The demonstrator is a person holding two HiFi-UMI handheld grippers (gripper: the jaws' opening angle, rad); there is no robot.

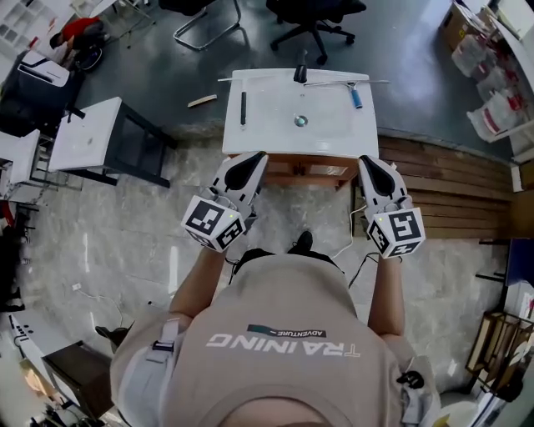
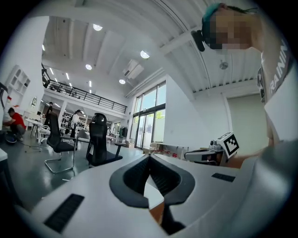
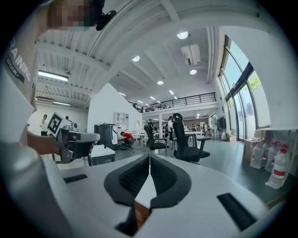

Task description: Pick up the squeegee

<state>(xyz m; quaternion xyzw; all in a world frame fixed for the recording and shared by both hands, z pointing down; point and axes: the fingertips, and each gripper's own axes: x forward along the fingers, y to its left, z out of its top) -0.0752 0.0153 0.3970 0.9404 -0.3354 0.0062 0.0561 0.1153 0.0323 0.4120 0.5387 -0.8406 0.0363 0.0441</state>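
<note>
The squeegee (image 1: 355, 90) lies at the far right of the white sink top (image 1: 267, 133), its long metal blade along the back edge and its blue handle pointing toward me. A black-handled tool (image 1: 243, 108) lies on the far left of the top. My left gripper (image 1: 258, 158) and right gripper (image 1: 365, 161) hover side by side just short of the near edge, both pointing level at it. Each is shut with nothing between the jaws. In the left gripper view the left gripper (image 2: 149, 157) is shut, and in the right gripper view the right gripper (image 3: 149, 157) is too. Neither of those views shows the squeegee.
A black faucet (image 1: 299, 75) stands at the back of the sink top and a drain (image 1: 300, 121) sits mid-basin. A small white table (image 1: 88, 138) is to the left, office chairs (image 1: 313, 25) beyond. Wooden decking (image 1: 450, 192) runs on the right, bags (image 1: 501, 113) behind it.
</note>
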